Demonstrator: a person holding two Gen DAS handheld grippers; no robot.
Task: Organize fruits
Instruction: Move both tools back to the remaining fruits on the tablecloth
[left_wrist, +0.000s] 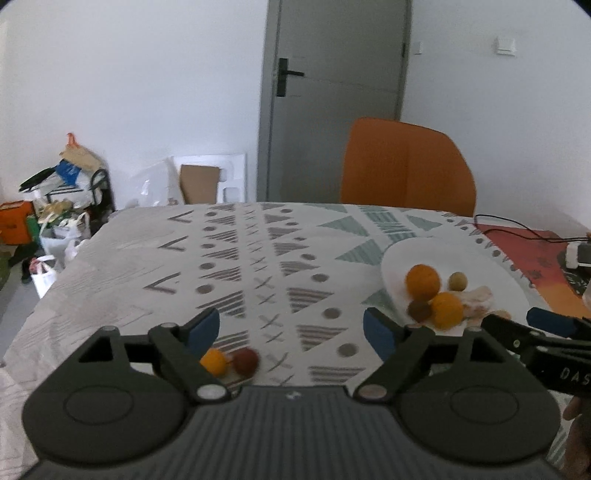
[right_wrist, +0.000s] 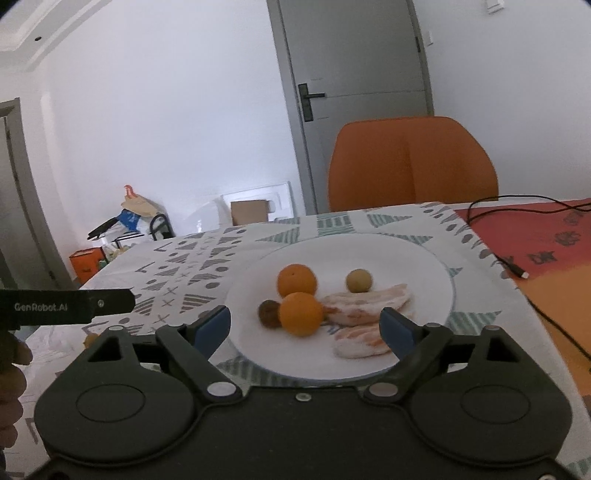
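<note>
A white plate (right_wrist: 410, 258) on the patterned tablecloth holds two oranges (right_wrist: 297, 280) (right_wrist: 301, 313), a small brown fruit (right_wrist: 269, 313), a yellow-green round fruit (right_wrist: 358, 280) and peeled citrus segments (right_wrist: 369, 304). My right gripper (right_wrist: 306, 326) is open at the plate's near edge, nothing between its fingers. In the left wrist view the plate (left_wrist: 424, 251) lies to the right, with the right gripper (left_wrist: 524, 325) at its edge. My left gripper (left_wrist: 291, 332) is open and empty over the cloth. A small orange fruit (left_wrist: 213, 362) and a dark red fruit (left_wrist: 245, 362) lie on the cloth by its left finger.
An orange chair (right_wrist: 412, 162) stands behind the table, before a grey door (right_wrist: 354, 74). A red-orange mat (right_wrist: 554, 251) with a black cable (right_wrist: 517, 266) covers the table's right side. Bags and boxes (left_wrist: 55, 206) are piled on the floor at far left.
</note>
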